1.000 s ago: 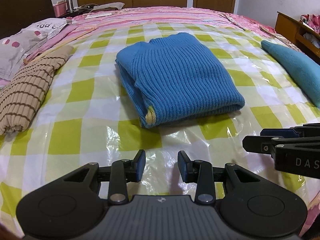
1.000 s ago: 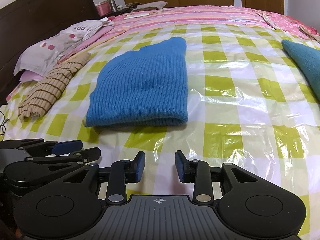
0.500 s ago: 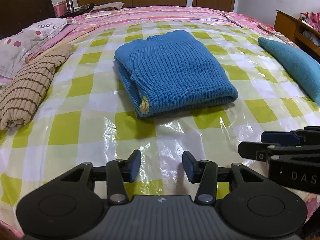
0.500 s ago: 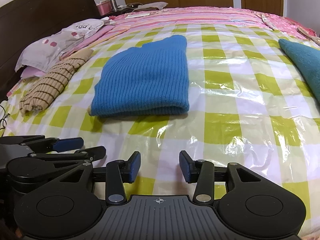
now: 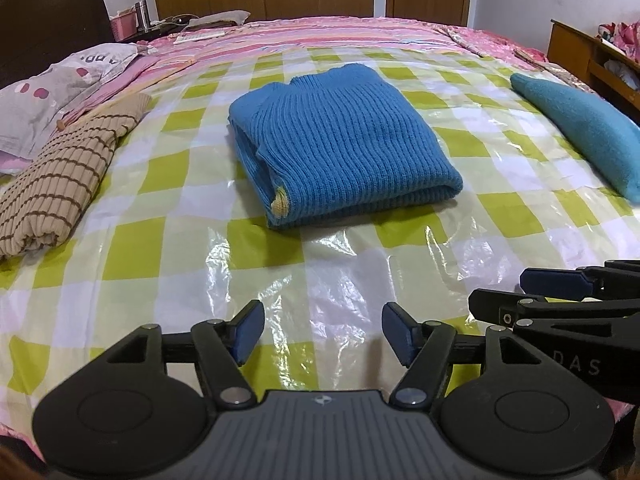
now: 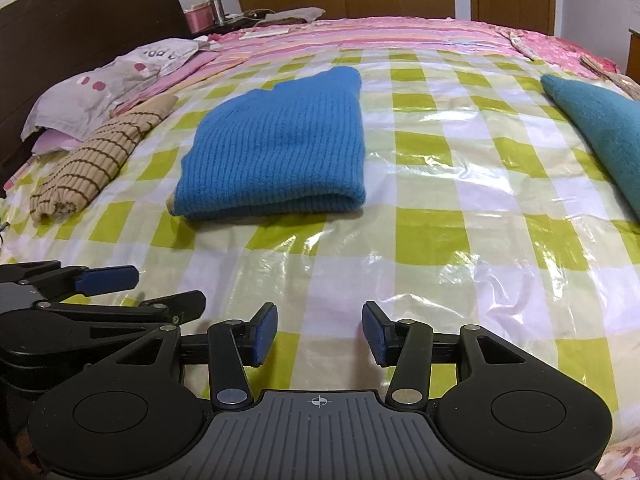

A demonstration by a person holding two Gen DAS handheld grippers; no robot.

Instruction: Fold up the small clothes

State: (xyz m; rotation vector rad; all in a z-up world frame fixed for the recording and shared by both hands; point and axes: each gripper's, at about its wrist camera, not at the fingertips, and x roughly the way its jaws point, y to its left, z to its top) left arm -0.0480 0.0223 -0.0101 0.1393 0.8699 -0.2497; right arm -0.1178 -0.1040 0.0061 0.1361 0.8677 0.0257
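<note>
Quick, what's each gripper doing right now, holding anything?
Left gripper: open, jaws just widened, nothing between them.
Right gripper: open, jaws just widened, holding nothing.

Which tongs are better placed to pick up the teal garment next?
Right tongs, probably: the teal garment lies on their side of the bed; the left tongs sit further from it. Both are open and empty.

bed (image 5: 120,256), checked plastic sheet | blue sweater (image 5: 344,148) | striped garment (image 5: 60,184) | teal garment (image 5: 584,128) | pillow (image 5: 52,92)
</note>
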